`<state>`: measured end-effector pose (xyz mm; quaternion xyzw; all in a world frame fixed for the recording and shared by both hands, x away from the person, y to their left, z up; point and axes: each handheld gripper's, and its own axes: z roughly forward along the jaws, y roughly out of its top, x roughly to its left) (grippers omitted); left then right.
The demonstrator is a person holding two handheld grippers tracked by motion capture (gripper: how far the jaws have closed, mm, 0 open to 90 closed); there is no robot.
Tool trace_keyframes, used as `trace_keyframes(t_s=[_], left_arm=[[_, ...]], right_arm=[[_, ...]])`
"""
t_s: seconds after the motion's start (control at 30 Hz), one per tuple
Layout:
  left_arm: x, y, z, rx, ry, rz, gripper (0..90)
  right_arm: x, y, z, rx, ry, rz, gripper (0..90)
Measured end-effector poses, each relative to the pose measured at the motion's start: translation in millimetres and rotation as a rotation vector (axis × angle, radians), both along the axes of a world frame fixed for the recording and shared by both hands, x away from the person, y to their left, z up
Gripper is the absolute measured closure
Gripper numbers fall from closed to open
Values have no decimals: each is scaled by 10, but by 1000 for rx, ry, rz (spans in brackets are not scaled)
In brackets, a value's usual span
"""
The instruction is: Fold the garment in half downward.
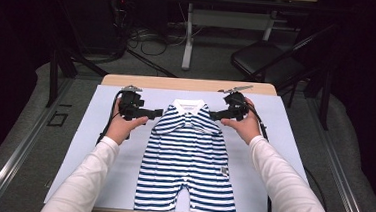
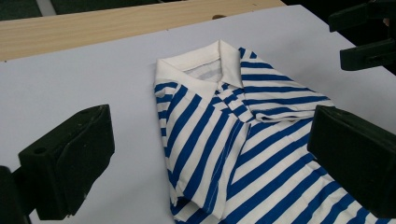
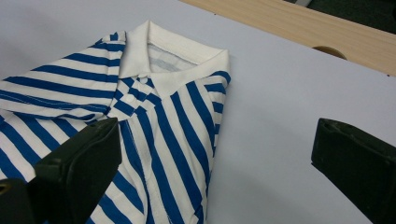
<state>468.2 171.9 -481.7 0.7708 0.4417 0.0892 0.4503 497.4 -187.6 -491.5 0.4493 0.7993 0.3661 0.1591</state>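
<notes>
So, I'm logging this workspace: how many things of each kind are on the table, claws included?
Striped romper: 1
White mat: 1
Claws: 2, left claw and right claw, both open beside the collar
Total: 4

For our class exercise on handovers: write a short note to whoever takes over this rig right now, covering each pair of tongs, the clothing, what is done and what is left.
Left tongs: open, empty, at the left shoulder of the striped romper.
Right tongs: open, empty, at its right shoulder.
Romper: flat on the pale sheet, white collar at the far end, legs toward the person.
Done: both sleeves are folded in over the chest.
Left: it seems the body remains to be folded; probably grip both shoulders next.
</notes>
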Motion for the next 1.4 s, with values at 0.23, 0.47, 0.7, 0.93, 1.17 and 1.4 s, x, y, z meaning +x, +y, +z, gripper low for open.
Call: trace_keyframes(t_s=[0.23,0.47,0.7,0.93,1.17,1.4], left_arm=[[61,-62,39,25,12,-12,10],[123,-122,102,61,21,-22,10],[210,-171,102,84,41,-17,10],[298,-258,88,105,59,-18,34],[411,-323,84,149,65,-10,55],[495,-397,56,166,71,6,68]], right_arm=[[31,-5,43,3,-3,-4,22],[61,12,67,8,-1,-5,33],[102,33,119,5,-3,-11,38],[157,59,186,9,-2,-11,54],[224,109,184,6,0,-20,86],[301,184,178,5,9,-32,99]])
